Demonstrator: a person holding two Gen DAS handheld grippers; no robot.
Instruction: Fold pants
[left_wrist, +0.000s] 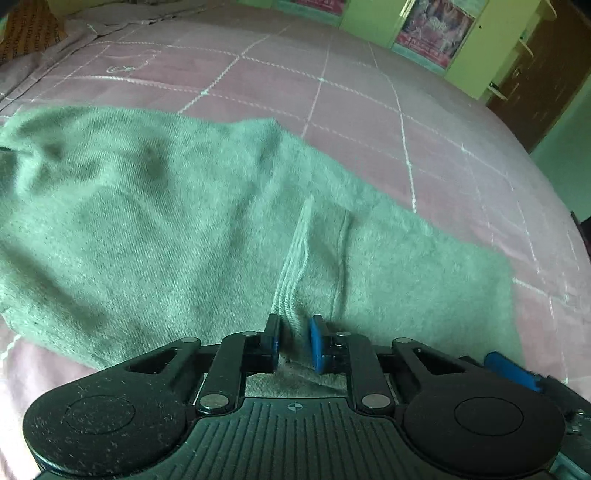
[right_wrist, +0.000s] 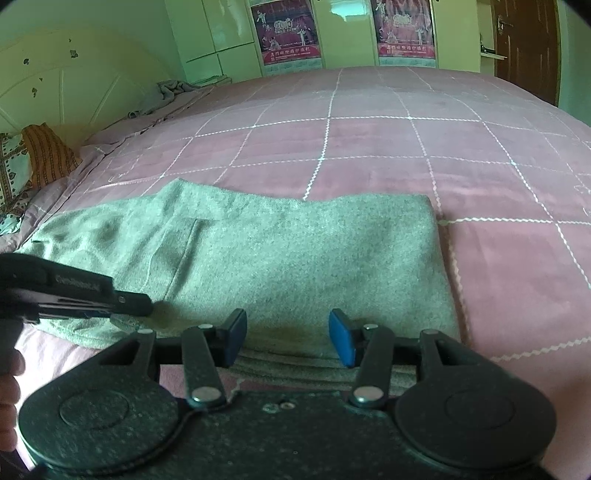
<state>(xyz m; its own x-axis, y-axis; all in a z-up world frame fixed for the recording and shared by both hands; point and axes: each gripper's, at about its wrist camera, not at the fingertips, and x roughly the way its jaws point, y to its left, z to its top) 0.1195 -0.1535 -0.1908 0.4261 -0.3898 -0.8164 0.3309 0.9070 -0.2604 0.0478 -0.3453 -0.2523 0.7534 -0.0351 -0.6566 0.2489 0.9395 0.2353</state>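
Pink checked bedspread (right_wrist: 369, 147) carries folded grey-green pants (right_wrist: 277, 266); left gripper (left_wrist: 294, 341) narrowly parted, pinching a raised fabric ridge; right gripper (right_wrist: 287, 338) wide open over the near edge, gripping nothing.

Bedspread (right_wrist: 369, 147): pink, white grid stitching, covers the bed
Posters (right_wrist: 286, 35): two on green cabinet doors beyond the bed's far edge
Door (right_wrist: 526, 44): brown, far right corner
Pillows (right_wrist: 44, 155): orange striped, bed's left edge
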